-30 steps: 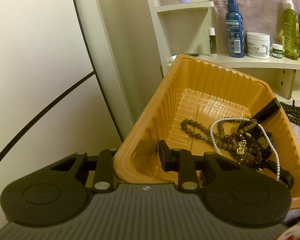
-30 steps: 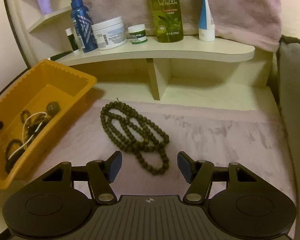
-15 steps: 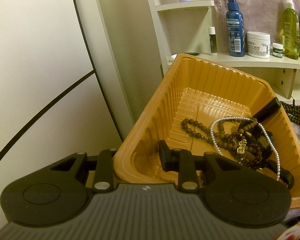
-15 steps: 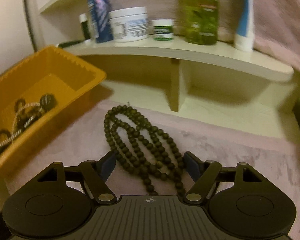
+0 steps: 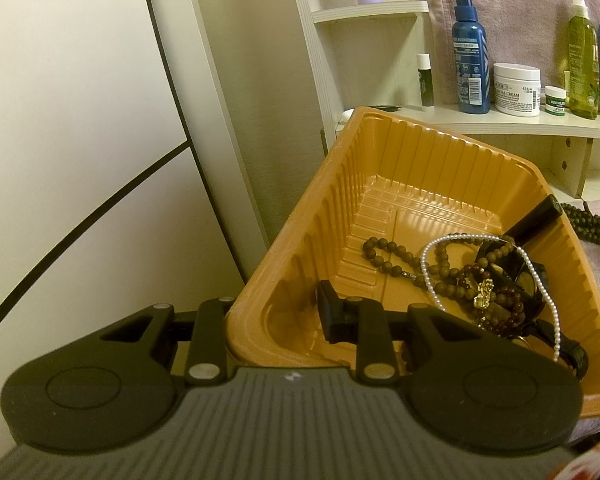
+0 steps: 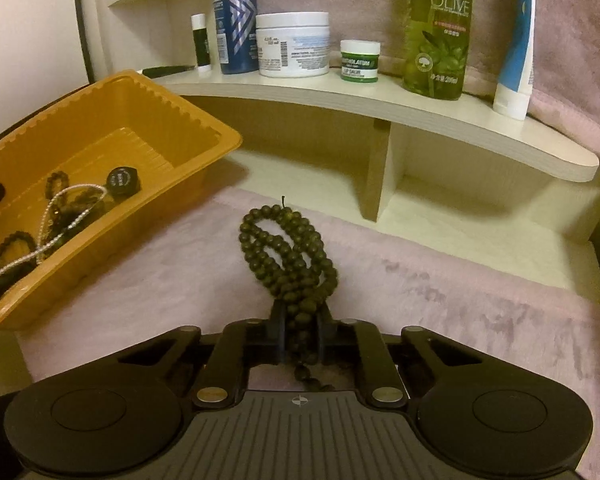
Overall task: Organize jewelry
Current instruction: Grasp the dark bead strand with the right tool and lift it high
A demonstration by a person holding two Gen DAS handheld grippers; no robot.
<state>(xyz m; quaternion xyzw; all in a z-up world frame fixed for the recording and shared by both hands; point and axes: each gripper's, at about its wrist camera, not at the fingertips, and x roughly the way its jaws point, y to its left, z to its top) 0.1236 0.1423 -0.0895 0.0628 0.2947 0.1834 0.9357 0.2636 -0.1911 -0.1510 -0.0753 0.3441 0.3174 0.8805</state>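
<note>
An orange plastic tray (image 5: 420,160) holds a pearl strand (image 5: 540,280), brown bead bracelets (image 5: 384,258) and other dark pieces. My left gripper (image 5: 276,316) is shut on the tray's near wall, one finger inside and one outside, and tilts the tray. My right gripper (image 6: 300,332) is shut on the near end of a long dark bead necklace (image 6: 284,248) that lies coiled on the pink cloth (image 6: 460,300). The tray also shows at the left in the right wrist view (image 6: 100,128); the necklace's edge shows at the right of the left wrist view (image 5: 592,224).
A cream shelf (image 6: 380,96) behind the cloth carries a blue bottle (image 6: 236,20), a white cream jar (image 6: 292,44), a small green jar (image 6: 359,60), an olive bottle (image 6: 440,28) and a tube (image 6: 514,48). A white wall panel (image 5: 80,120) stands left of the tray.
My right gripper moved forward over the necklace and closed on its near end. The left gripper and the tray have stayed put.
</note>
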